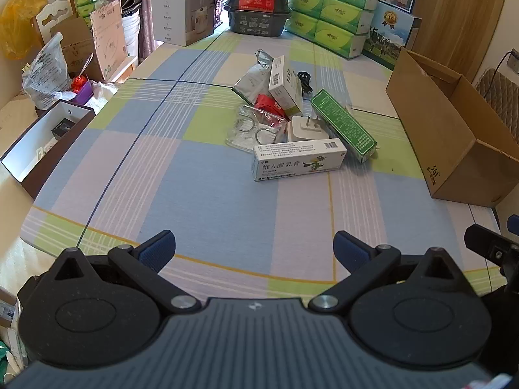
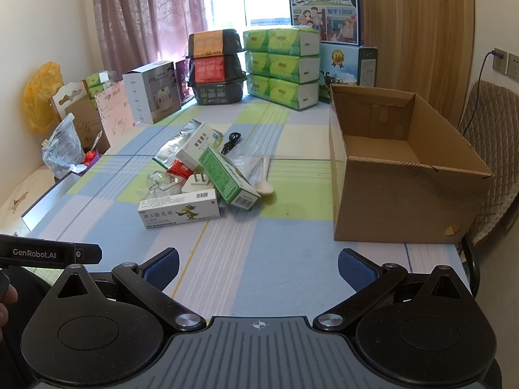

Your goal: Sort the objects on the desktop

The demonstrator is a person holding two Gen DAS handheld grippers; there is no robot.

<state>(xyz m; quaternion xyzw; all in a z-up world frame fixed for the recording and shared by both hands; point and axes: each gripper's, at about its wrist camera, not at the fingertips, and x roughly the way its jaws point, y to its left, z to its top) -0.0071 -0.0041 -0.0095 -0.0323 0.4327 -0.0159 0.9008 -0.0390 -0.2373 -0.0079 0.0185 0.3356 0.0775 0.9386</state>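
Observation:
A pile of small items lies mid-table: a white ointment box (image 1: 298, 159) (image 2: 178, 210) nearest me, a green box (image 1: 343, 124) (image 2: 228, 178), a white plug adapter (image 1: 306, 126) (image 2: 198, 186), a white-green medicine box (image 1: 285, 84) (image 2: 201, 144), a red packet (image 1: 269, 105), silver foil pouches (image 1: 251, 81), clear packaging with rings (image 1: 251, 129), a black cable (image 2: 231, 141) and a white spoon (image 2: 264, 183). My left gripper (image 1: 254, 249) and right gripper (image 2: 258, 267) both hover open near the front edge, well short of the pile, holding nothing.
An open cardboard box (image 2: 405, 168) (image 1: 454, 129) stands on the table's right side. A white-lined open box (image 1: 42, 142) sits at the left edge. Tissue packs (image 2: 280, 64), stacked trays (image 2: 215, 64) and an appliance carton (image 2: 152, 94) line the far end. A chair (image 2: 489, 149) is at right.

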